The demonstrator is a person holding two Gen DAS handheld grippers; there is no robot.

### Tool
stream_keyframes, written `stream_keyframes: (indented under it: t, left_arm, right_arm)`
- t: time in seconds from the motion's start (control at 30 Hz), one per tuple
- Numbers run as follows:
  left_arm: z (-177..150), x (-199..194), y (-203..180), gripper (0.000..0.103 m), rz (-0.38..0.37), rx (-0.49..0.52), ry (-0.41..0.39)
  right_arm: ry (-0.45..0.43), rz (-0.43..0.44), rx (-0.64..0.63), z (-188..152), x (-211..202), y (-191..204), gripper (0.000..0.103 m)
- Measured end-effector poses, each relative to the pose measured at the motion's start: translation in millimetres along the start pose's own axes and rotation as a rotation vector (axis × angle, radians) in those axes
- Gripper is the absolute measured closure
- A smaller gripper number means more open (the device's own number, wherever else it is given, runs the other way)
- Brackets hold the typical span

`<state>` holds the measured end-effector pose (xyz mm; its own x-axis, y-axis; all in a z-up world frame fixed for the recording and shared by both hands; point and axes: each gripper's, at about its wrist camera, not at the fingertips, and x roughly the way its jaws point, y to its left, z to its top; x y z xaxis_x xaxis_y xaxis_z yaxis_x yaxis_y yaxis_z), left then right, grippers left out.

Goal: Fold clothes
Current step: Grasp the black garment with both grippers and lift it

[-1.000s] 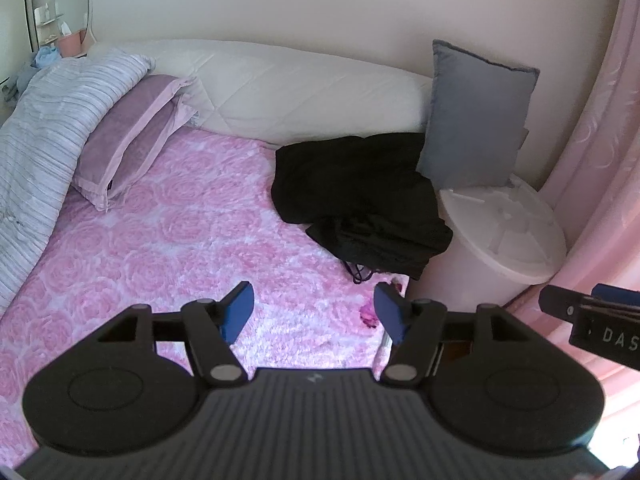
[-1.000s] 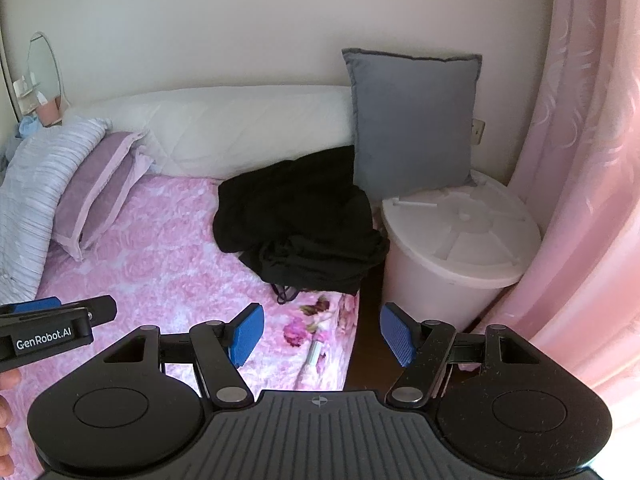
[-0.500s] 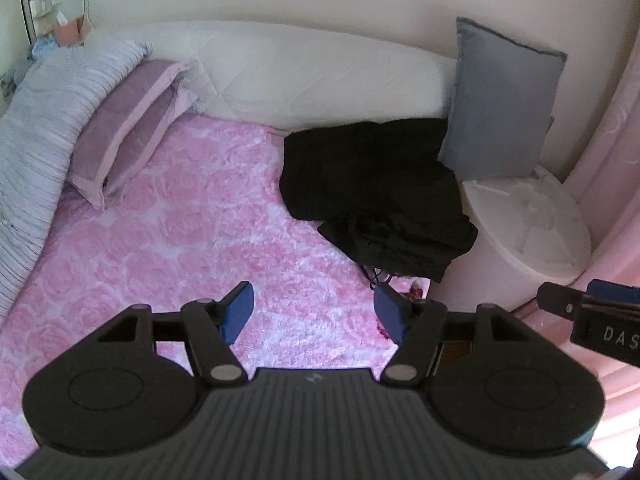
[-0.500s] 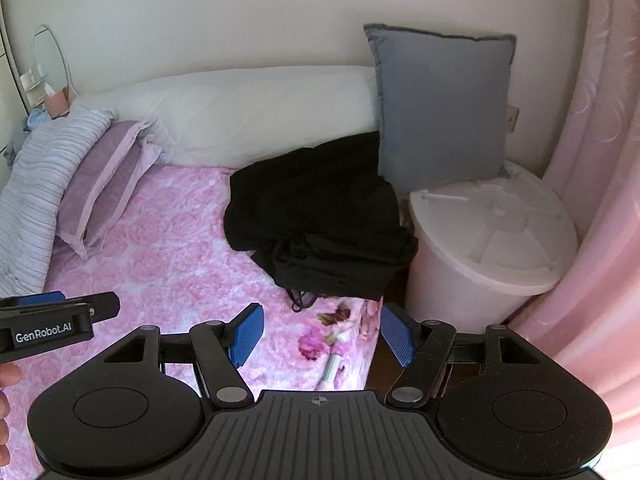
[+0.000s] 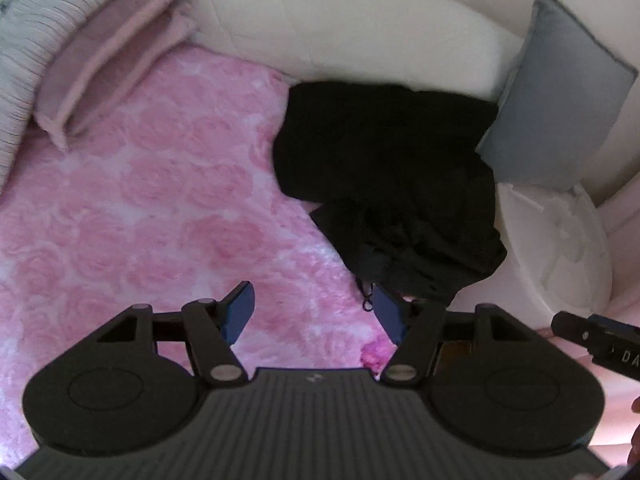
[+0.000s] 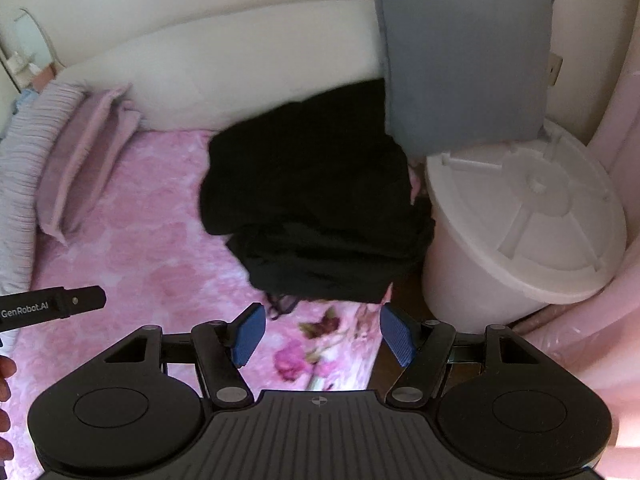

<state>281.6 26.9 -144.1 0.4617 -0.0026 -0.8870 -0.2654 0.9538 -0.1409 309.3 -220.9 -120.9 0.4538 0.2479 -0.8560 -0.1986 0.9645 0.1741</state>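
Note:
A heap of black clothes (image 5: 392,184) lies crumpled on the pink rose-patterned bed (image 5: 152,208), near its right edge, with a thin black cord hanging from its near side. My left gripper (image 5: 314,308) hovers open just short of the heap's near edge, its right pad close to the cord. In the right wrist view the same black clothes (image 6: 312,208) fill the middle, and my right gripper (image 6: 322,334) is open just below them, nothing between its blue pads. Each gripper's body shows at the edge of the other's view.
A grey cushion (image 6: 464,48) leans against the wall, partly over the clothes. A white lidded bin (image 6: 532,216) stands beside the bed on the right. Mauve pillows (image 5: 108,52) and a striped quilt (image 5: 24,64) lie at the left, a pink curtain (image 6: 616,152) at far right.
Both grippers have moved forward and down toward the black clothes, which now look larger and closer. Both stay open and hold nothing.

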Motion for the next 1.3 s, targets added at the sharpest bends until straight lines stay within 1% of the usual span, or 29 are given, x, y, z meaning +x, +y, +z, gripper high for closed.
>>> stream_keyframes:
  t: [0.1, 0.23, 0.37, 0.47, 0.6, 0.67, 0.8, 0.87, 0.93, 1.0, 1.03, 1.07, 1.1, 1.13, 1.17, 1.2, 1.23, 1.27, 1.3]
  left_arm:
    - [19, 33, -7, 0.041, -0.029, -0.022, 0.043]
    - [46, 77, -9, 0.041, -0.065, -0.051, 0.071]
    - [71, 119, -13, 0.041, -0.079, -0.055, 0.082]
    - [89, 150, -15, 0.041, -0.098, -0.055, 0.074]
    - [109, 192, -13, 0.041, -0.116, -0.072, 0.070]
    - [117, 213, -10, 0.042, -0.122, -0.092, 0.071]
    - [127, 245, -3, 0.042, -0.180, -0.158, 0.087]
    - [129, 261, 0, 0.042, -0.212, -0.200, 0.107]
    - [129, 278, 3, 0.042, -0.243, -0.265, 0.127]
    - [126, 293, 6, 0.041, -0.282, -0.346, 0.145]
    - [126, 298, 7, 0.040, -0.287, -0.378, 0.148]
    - [125, 302, 7, 0.041, -0.287, -0.402, 0.149]
    - [125, 304, 7, 0.042, -0.283, -0.412, 0.151]
    - [127, 303, 5, 0.051, -0.276, -0.397, 0.147]
    - [128, 302, 3, 0.062, -0.269, -0.382, 0.143]
    - [130, 297, 1, 0.069, -0.273, -0.354, 0.129]
    - [133, 292, -1, 0.081, -0.277, -0.325, 0.115]
    - [135, 286, -3, 0.088, -0.281, -0.296, 0.101]
    - [137, 281, -5, 0.091, -0.285, -0.268, 0.086]
  right_arm:
    - [0.022, -0.007, 0.020, 19, 26, -12, 0.035]
    - [0.047, -0.012, 0.047, 44, 61, -27, 0.035]
    - [0.048, 0.009, 0.067, 69, 99, -37, 0.035]
    - [0.041, 0.034, 0.083, 87, 130, -45, 0.035]
    - [0.029, 0.069, 0.118, 104, 171, -51, 0.035]
    - [0.029, 0.072, 0.141, 109, 189, -56, 0.035]
    - [0.036, 0.088, 0.202, 117, 221, -64, 0.035]
    - [0.046, 0.091, 0.234, 118, 235, -65, 0.035]
    - [0.066, 0.107, 0.262, 119, 251, -65, 0.035]
    - [0.088, 0.145, 0.295, 118, 263, -65, 0.035]
    - [0.092, 0.152, 0.308, 117, 266, -65, 0.035]
    - [0.097, 0.143, 0.306, 117, 269, -63, 0.039]
    - [0.102, 0.131, 0.302, 116, 271, -62, 0.050]
    - [0.105, 0.125, 0.304, 117, 272, -63, 0.058]
    - [0.099, 0.131, 0.296, 118, 269, -63, 0.063]
    - [0.091, 0.139, 0.286, 119, 265, -64, 0.075]
    - [0.084, 0.148, 0.277, 120, 262, -64, 0.083]
    - [0.069, 0.140, 0.239, 124, 254, -59, 0.084]
    - [0.049, 0.118, 0.176, 129, 245, -50, 0.085]
